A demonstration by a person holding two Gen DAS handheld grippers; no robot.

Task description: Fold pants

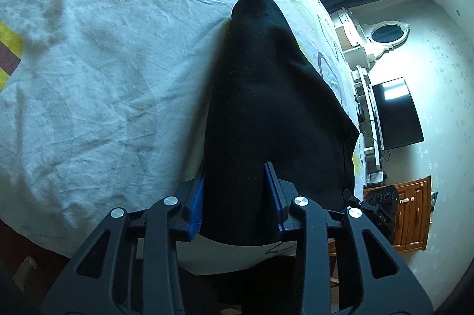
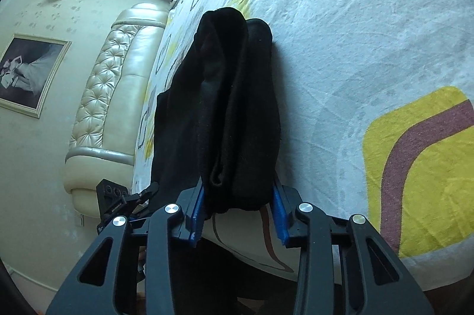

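The black pants [image 1: 266, 95] lie in a long folded strip on the white patterned bedsheet [image 1: 103, 63]. My left gripper [image 1: 237, 184] has its blue-padded fingers on either side of the near end of the strip, with the cloth filling the gap between them. In the right wrist view the pants [image 2: 225, 107] show as bunched layers. My right gripper [image 2: 238, 196] likewise straddles the other near end, cloth between its pads. Each gripper's black body shows at the edge of the other's view.
The sheet [image 2: 370, 48] spreads wide beyond the pants, with a yellow and maroon patch [image 2: 414, 166]. A padded cream headboard [image 2: 112, 95] is left of the right gripper. A wall television [image 1: 397, 113], a white shelf and a wooden cabinet [image 1: 411, 214] stand past the bed edge.
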